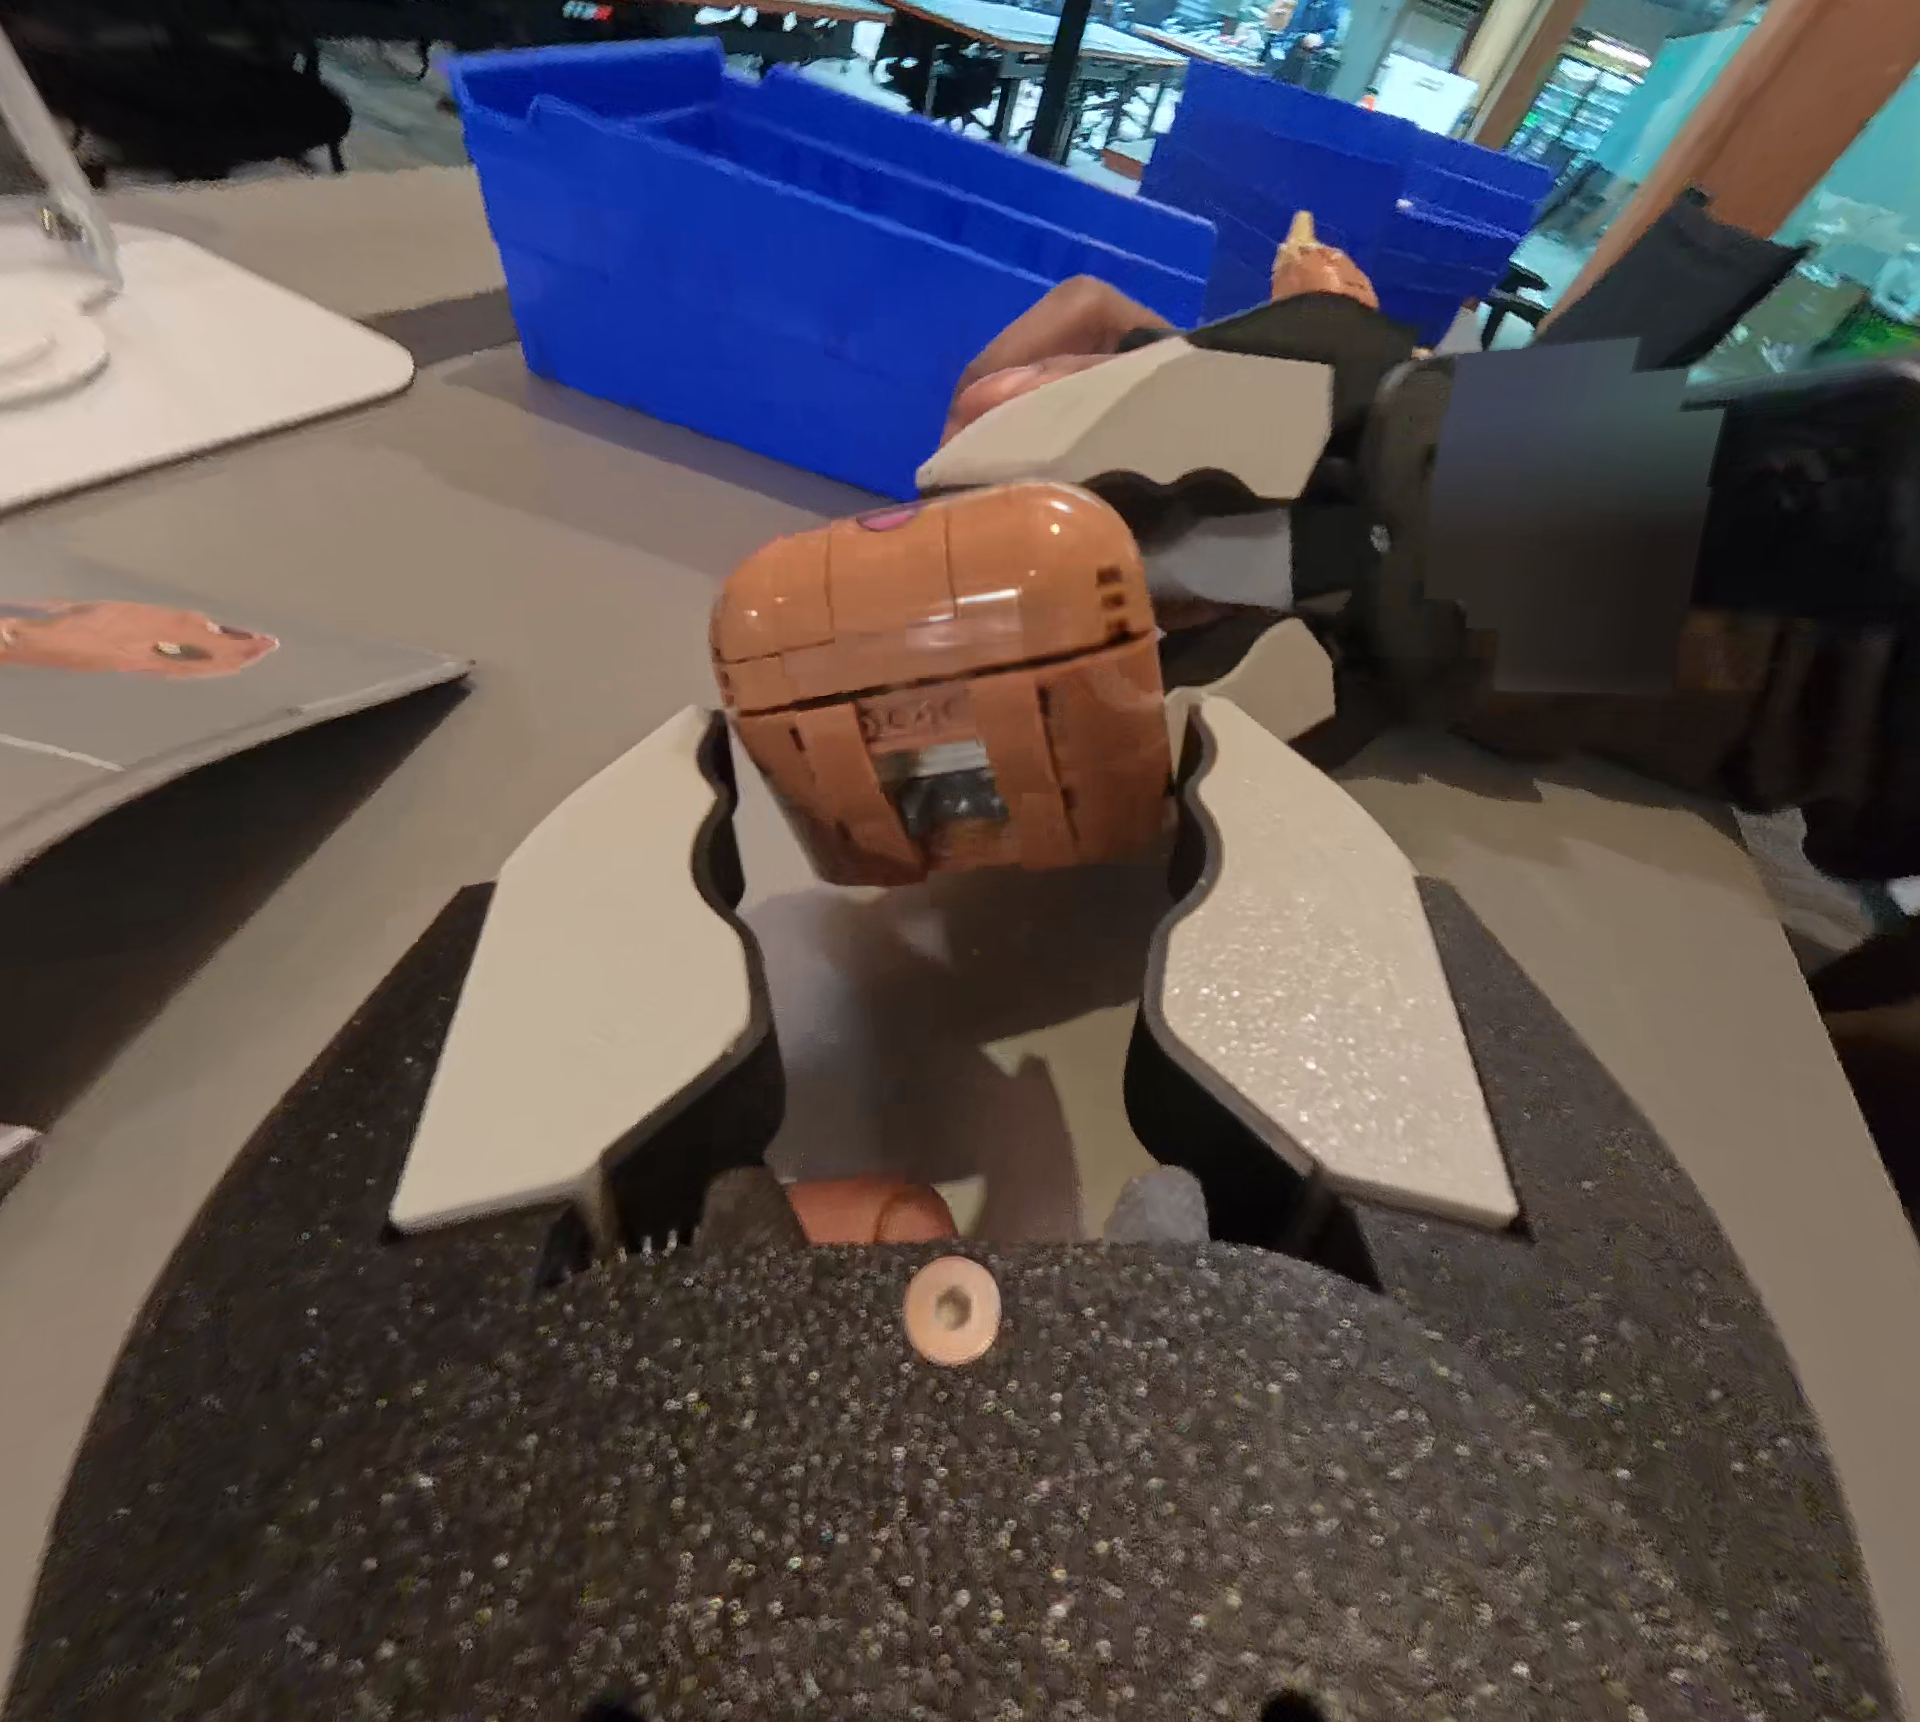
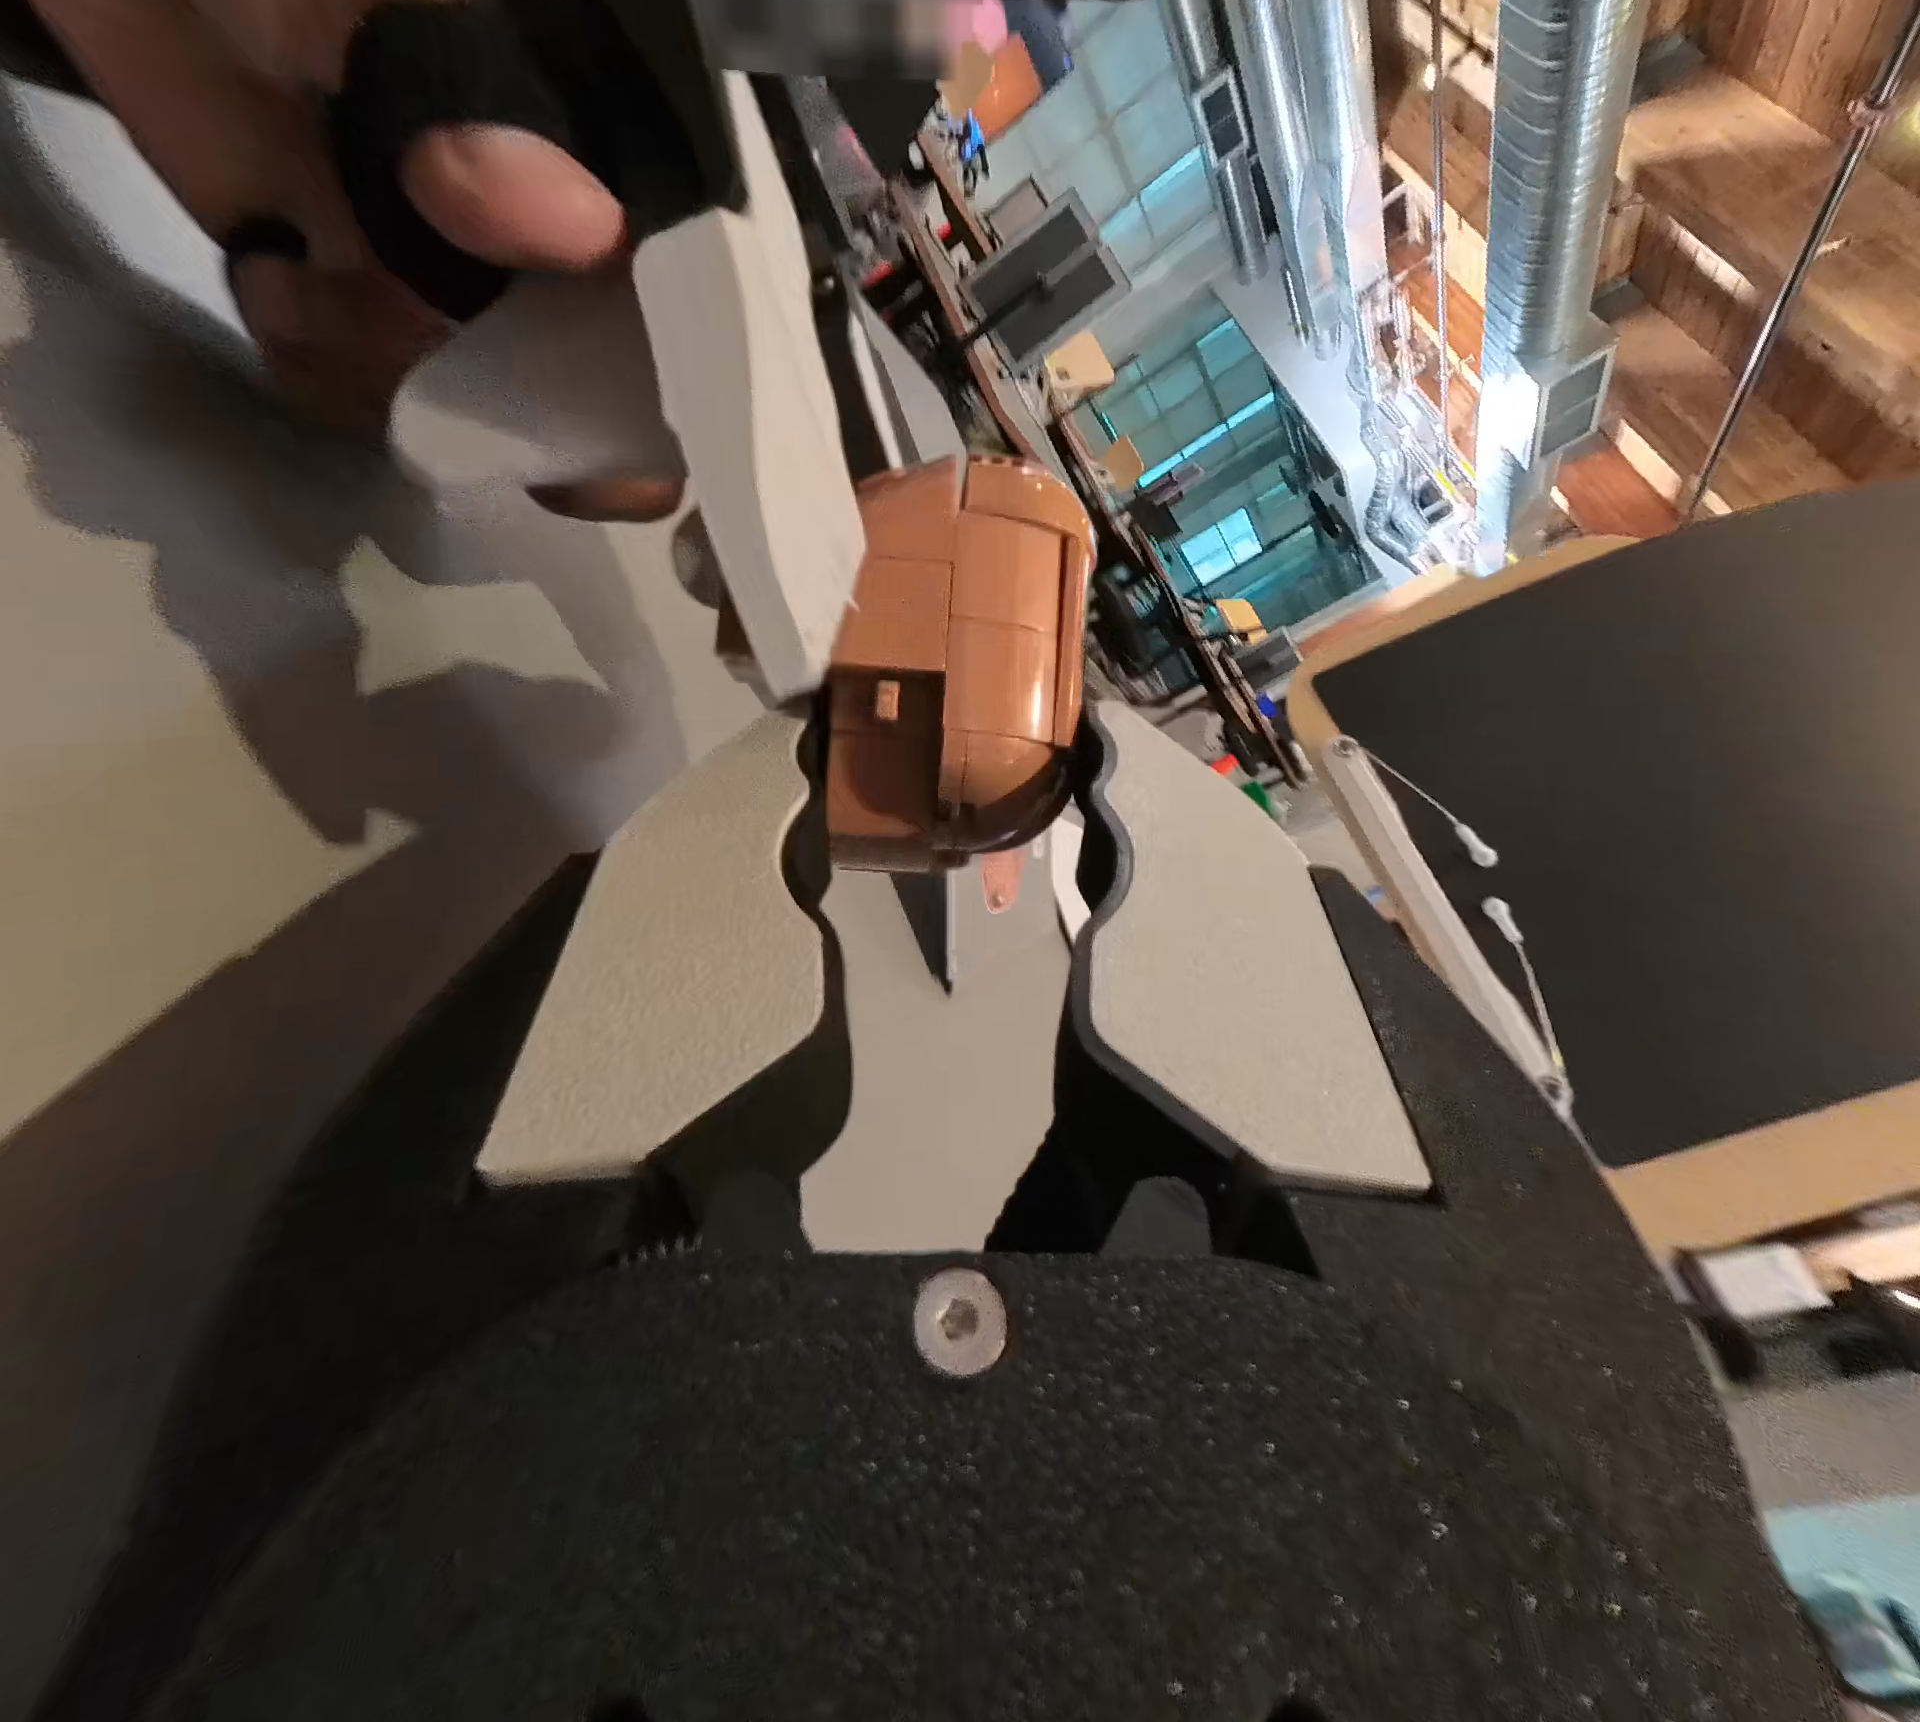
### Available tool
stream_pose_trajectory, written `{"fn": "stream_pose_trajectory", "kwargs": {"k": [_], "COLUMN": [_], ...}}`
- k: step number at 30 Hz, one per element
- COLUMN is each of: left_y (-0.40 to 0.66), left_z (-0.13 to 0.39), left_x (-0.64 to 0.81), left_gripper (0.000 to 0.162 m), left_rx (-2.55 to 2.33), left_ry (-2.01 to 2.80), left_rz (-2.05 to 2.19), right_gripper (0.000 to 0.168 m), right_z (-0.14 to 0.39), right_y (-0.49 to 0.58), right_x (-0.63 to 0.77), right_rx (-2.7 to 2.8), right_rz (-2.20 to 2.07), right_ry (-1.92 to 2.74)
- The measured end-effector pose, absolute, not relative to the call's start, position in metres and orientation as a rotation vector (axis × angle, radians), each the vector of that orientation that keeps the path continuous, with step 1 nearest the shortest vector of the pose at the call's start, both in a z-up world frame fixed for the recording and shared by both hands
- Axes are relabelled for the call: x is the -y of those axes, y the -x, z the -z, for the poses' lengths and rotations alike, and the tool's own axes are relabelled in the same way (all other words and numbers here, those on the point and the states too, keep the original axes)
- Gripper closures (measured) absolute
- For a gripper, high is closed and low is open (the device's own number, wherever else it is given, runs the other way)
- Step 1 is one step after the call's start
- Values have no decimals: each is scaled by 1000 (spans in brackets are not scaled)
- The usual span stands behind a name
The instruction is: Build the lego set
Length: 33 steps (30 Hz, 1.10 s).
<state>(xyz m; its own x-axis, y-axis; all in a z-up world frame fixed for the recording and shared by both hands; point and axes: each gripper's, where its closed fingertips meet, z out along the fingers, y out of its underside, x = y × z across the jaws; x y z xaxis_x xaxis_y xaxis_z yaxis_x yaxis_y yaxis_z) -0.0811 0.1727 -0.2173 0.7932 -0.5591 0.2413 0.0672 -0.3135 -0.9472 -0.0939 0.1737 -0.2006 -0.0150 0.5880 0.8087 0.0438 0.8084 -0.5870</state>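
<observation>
A rounded brown lego body [image 1: 935, 664] is held above the grey table [image 1: 582, 529] between both grippers. My left gripper [image 1: 951, 737] is shut on its lower sides, one finger on each side. My right gripper [image 1: 1122, 592] comes in from the right and clamps the body's top and far end. In the right wrist view the same brown body [image 2: 977, 685] sits between my right gripper's [image 2: 951, 737] tips, and a finger [image 2: 769, 509] of the left gripper covers its left face. A person's hand [image 2: 312, 145] holds the left gripper.
Two blue bins [image 1: 790, 259] [image 1: 1351, 197] stand behind. An instruction booklet [image 1: 208, 685] lies at left, a white stand base [image 1: 187, 363] beyond it. Another brown lego part [image 1: 1320, 270] pokes up behind the right gripper. A small pink piece [image 2: 1003, 883] lies on the table. My two grippers' fingertips are within a few centimetres of each other.
</observation>
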Motion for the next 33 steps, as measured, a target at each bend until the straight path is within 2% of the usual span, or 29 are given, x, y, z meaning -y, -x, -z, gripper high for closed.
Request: {"fn": "stream_pose_trajectory", "kwargs": {"k": [5, 8, 11, 23, 25, 27, 33], "left_y": [101, 102, 99, 72, 72, 70, 70], "left_z": [184, 175, 171, 189, 198, 206, 219], "left_x": [-152, -142, -133, -132, -134, -135, -142], "left_gripper": [80, 84, 88, 80, 81, 90, 91], "left_rx": [-564, -613, -743, -1130, -1160, -1191, -1184], "left_ry": [1555, 1465, 1381, 1268, 1282, 1281, 1315], "left_rz": [614, 678, 569, -38, -67, -89, -132], "right_gripper": [123, 123, 123, 123, 123, 123, 123], "right_z": [188, 183, 182, 192, 195, 198, 209], "right_y": [85, 83, 82, 81, 82, 83, 83], "right_x": [-166, -160, -149, -129, -127, -127, -132], "right_rx": [1494, 1478, 1495, 1578, 1593, 1607, 1650], "right_rz": [-703, -781, -864, -925, -913, -891, -848], "right_ry": [526, 522, 501, 456, 444, 436, 453]}}
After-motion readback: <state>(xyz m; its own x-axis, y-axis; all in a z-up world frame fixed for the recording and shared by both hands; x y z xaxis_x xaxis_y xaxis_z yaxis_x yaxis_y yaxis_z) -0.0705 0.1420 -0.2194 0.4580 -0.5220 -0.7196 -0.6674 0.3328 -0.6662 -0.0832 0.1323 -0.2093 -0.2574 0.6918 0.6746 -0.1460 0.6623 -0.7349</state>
